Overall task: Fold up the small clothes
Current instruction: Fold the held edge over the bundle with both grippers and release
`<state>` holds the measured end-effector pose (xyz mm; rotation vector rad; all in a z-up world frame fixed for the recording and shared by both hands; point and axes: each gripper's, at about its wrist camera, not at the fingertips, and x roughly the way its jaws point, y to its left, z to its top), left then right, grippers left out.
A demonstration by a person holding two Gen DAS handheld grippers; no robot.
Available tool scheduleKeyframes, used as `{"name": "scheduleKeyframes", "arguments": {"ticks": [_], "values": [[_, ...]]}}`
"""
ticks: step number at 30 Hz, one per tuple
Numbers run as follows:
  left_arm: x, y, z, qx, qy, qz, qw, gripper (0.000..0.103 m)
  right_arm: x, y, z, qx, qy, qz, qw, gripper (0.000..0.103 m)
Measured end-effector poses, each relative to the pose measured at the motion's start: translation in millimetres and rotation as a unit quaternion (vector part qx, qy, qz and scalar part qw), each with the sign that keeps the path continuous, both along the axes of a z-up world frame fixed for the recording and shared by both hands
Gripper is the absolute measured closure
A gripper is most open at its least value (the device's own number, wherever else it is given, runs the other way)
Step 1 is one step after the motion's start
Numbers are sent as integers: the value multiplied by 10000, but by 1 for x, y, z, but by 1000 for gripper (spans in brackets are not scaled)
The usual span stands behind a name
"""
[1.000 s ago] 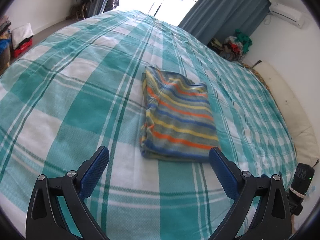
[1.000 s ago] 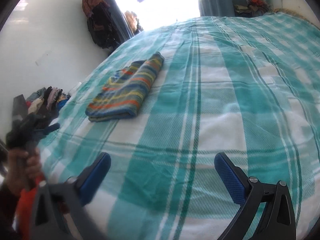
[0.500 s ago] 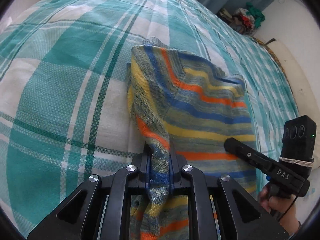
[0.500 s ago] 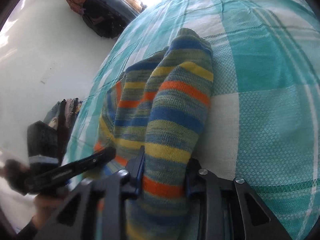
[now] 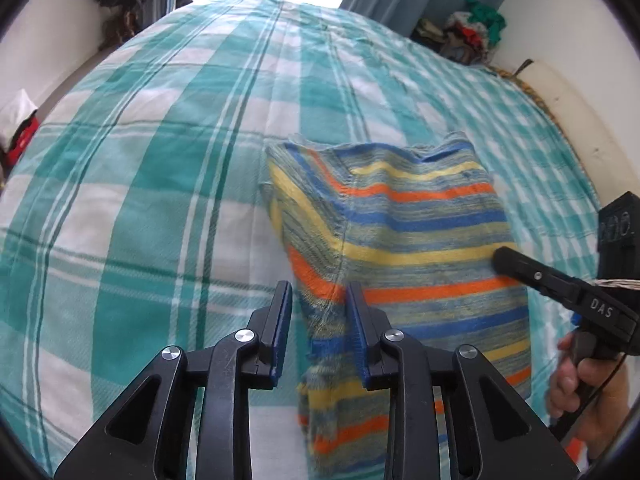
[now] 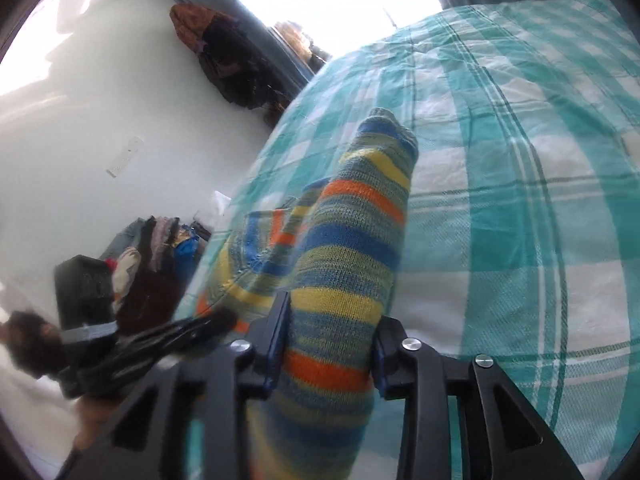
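Observation:
A knitted garment with blue, yellow and orange stripes lies on the teal plaid bed. My left gripper has the garment's near left corner between its jaws, which are opening; the cloth rests against the right pad and a gap shows at the left pad. In the right wrist view the garment rises in a thick fold that fills my right gripper; its jaws are opening while both pads still touch the cloth. The right gripper reaches onto the garment's right edge, held by a hand.
The bed stretches far beyond the garment. A pile of clothes sits at the back right by a curtain. Dark clothes hang on the white wall, and more clothes are heaped on the floor left of the bed.
A second ago both grippers hung wide open before the flat folded garment. They then closed on its near edge and raised it. Now both jaws stand wider, and the left pad is off the cloth.

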<state>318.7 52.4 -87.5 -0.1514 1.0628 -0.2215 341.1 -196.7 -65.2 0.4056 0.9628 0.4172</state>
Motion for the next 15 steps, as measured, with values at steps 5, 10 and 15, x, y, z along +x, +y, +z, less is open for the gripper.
{"name": "scheduleKeyframes", "arguments": {"ticks": [5, 10, 15], "values": [[-105, 9, -10, 991, -627, 288, 9927, 15, -82, -27, -30, -1449, 194, -303, 9888, 41], [-174, -5, 18, 1148, -1024, 299, 9876, 4, -168, -17, -17, -1926, -23, -281, 9809, 21], [-198, -13, 40, 1519, -1260, 670, 9780, 3, -216, 3, -1, -2139, -295, -330, 9759, 8]]}}
